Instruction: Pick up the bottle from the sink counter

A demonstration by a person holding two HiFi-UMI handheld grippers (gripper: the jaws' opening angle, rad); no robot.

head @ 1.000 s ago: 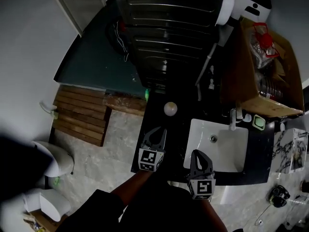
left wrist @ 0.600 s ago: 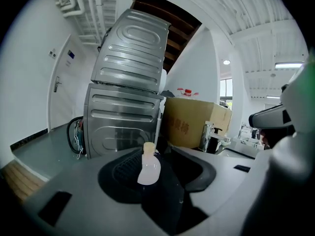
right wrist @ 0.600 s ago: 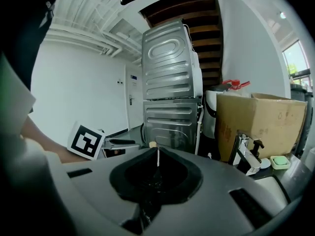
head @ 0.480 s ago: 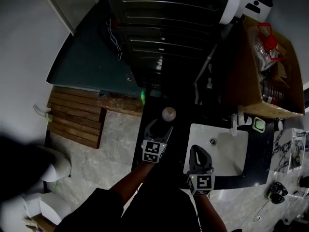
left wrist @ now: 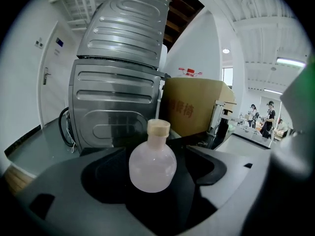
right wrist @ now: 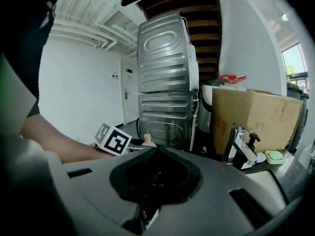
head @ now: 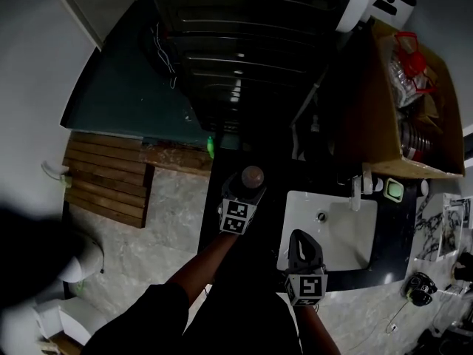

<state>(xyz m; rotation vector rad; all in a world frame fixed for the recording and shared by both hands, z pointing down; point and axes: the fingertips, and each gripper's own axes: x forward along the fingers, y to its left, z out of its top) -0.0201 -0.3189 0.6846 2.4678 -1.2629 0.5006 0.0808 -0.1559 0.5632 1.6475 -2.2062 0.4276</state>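
Note:
A small round bottle (head: 252, 176) of pale frosted glass with a beige cap stands on the black sink counter (head: 270, 198), left of the white basin (head: 347, 235). My left gripper (head: 242, 189) reaches up to it. In the left gripper view the bottle (left wrist: 152, 163) stands upright between the two dark jaws, which are opening wide and do not press on it. The right gripper (head: 299, 244) hovers over the basin's near left corner, jaws together and empty. From the right gripper view the bottle (right wrist: 147, 140) peeks out beside the left gripper's marker cube (right wrist: 114, 140).
Stacked steel machines (head: 236, 50) rise behind the counter. A cardboard box (head: 414, 117) with red-capped bottles stands at the back right. A faucet (head: 360, 187) and a green soap dish (head: 396, 190) sit at the basin's far edge. Wooden slats (head: 103, 183) lie on the floor left.
The left gripper has moved forward to the bottle and its jaws have spread from shut to wide, so the bottle now stands between them. The right gripper has hardly moved.

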